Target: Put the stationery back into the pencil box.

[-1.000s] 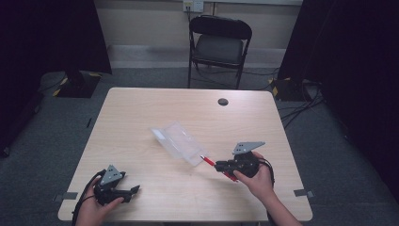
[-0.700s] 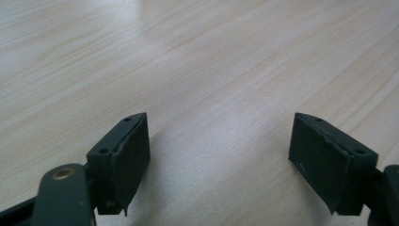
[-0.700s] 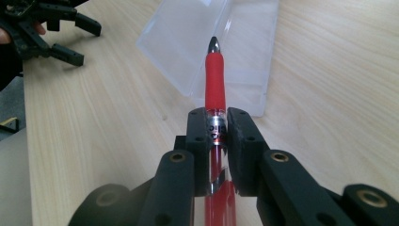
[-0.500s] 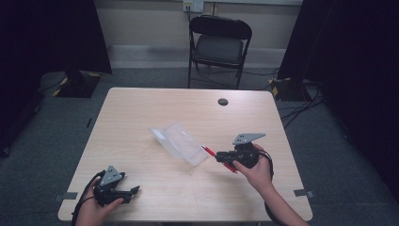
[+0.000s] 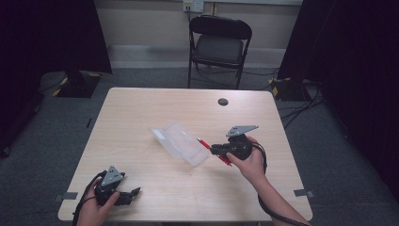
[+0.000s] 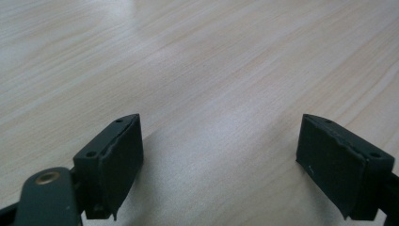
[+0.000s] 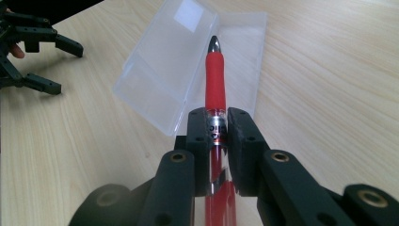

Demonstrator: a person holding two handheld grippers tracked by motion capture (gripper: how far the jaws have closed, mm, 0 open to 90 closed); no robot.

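A red pen (image 7: 215, 77) with a silver tip is clamped between the jaws of my right gripper (image 7: 217, 123), pointing forward over an open clear plastic case (image 7: 188, 61). From the high view, the right gripper (image 5: 217, 150) hovers just right of the case (image 5: 180, 142), with the pen (image 5: 205, 143) sticking out toward it. My left gripper (image 5: 134, 194) rests at the table's near left corner, apart from the case. Its jaws stand wide apart over bare wood in the left gripper view (image 6: 219, 160), nothing between them.
The light wood table (image 5: 141, 108) has a round black cable hole (image 5: 223, 101) near its far edge. A black folding chair (image 5: 217, 44) stands behind the table. Tape marks sit by the near corners.
My right gripper has carried the red pen up and a little away from the near edge, closer to the case's right end. The left gripper has stayed put.
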